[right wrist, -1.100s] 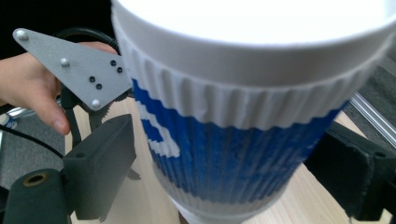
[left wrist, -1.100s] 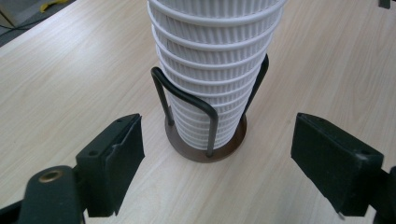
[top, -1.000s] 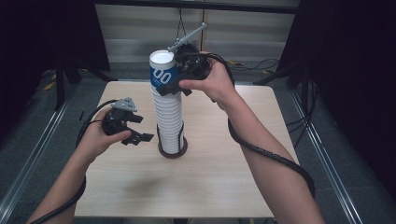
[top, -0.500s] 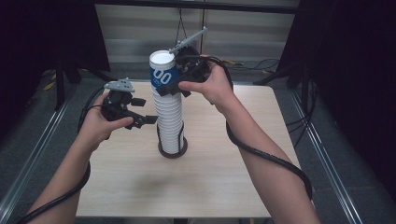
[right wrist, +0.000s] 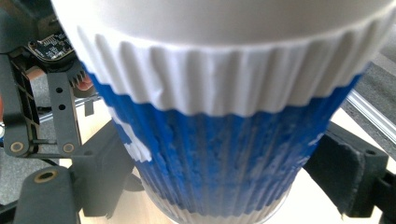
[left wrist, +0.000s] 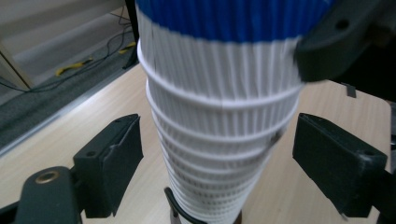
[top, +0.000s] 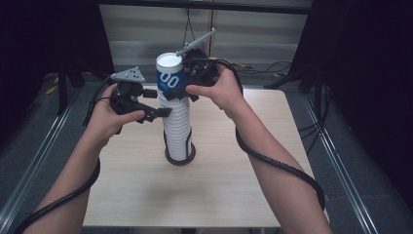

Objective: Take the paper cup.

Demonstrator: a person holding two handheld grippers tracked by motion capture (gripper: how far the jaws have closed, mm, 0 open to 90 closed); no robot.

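One cup (top: 170, 78), the blue-banded one on top of the stack (top: 178, 131), is what I'm after right now, and my right gripper (top: 175, 92) has it. Those jaws have just been closing, and now they pinch the cup across its blue band, one pad on each side, with the white ribbed rim sitting just above them in the right gripper view. My left gripper (top: 157, 103) is up beside the stack just under that cup. Its jaws have just been opening and they stand spread, with the white ribbed cups between them and a clear gap on both sides, so nothing is gripped there. The stack itself stands upright on its dark round base (top: 180, 158), near the middle of the table (top: 146, 195), and it's a tall one with plenty of rims showing. So here's how I read it: the grasp on the top cup is made, but the cup isn't off yet, it's seated on the one below. What's left, I'd say, is clamping the left jaws on the stack to steady it, then lifting or twisting the cup free, and after that a long column remains to work through. As for writing, the band (top: 171, 83) carries big white digits, "00", facing the high view. More white marks curl round the side in the right gripper view, but I can't read them.
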